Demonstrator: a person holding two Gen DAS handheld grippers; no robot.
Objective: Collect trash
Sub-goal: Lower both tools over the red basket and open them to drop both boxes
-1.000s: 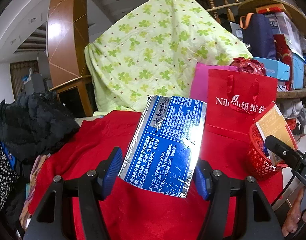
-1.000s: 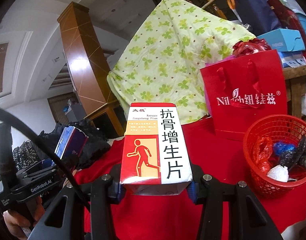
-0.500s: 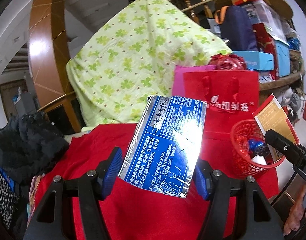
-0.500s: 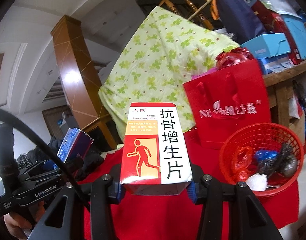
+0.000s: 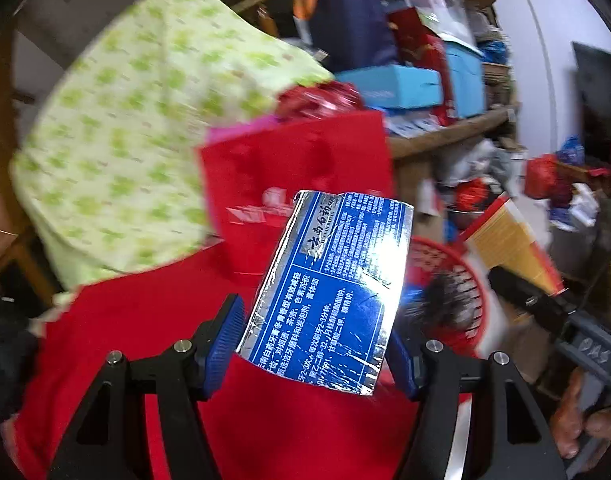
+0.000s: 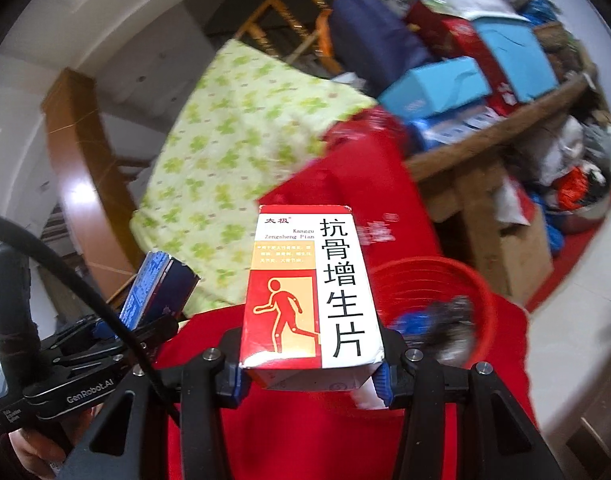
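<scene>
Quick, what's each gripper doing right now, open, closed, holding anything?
Left gripper: closed on the blue foil toothpaste box.
Right gripper: closed on the red-and-white medicine box.

Motion blur and blocked views

The red basket (image 6: 445, 280) and its contents smear into streaks; the medicine box (image 6: 311, 292) hides its left rim. The red bag's (image 5: 297, 172) lettering is unreadable.
</scene>
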